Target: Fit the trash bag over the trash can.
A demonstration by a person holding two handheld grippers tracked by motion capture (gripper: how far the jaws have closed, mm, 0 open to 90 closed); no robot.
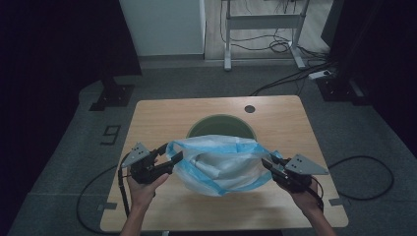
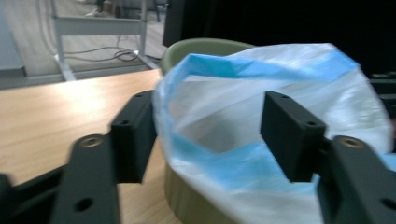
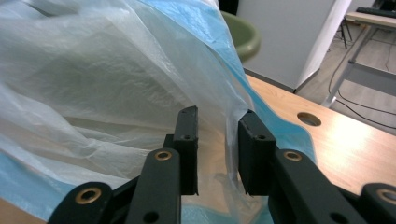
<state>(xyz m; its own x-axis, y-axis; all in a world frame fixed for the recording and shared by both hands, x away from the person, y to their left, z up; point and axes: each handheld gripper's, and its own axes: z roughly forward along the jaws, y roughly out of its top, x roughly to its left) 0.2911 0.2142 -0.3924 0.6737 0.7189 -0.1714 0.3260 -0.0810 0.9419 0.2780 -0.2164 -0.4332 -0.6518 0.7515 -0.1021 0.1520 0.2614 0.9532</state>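
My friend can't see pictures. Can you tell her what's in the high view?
A crinkly white plastic bag with a blue rim hangs stretched open between two black hand-held tools over a light wooden table. The left tool has open jaws at the bag's edge, and the right tool is at the opposite edge. A round green bin stands behind the bag.

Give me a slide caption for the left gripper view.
Left tool open around the rim of a blue-edged plastic bag in front of a green bin.

A dark figure "9" [image 1: 111, 133] is marked on the grey floor [image 1: 64, 162], left of the worktop [image 1: 162, 113].
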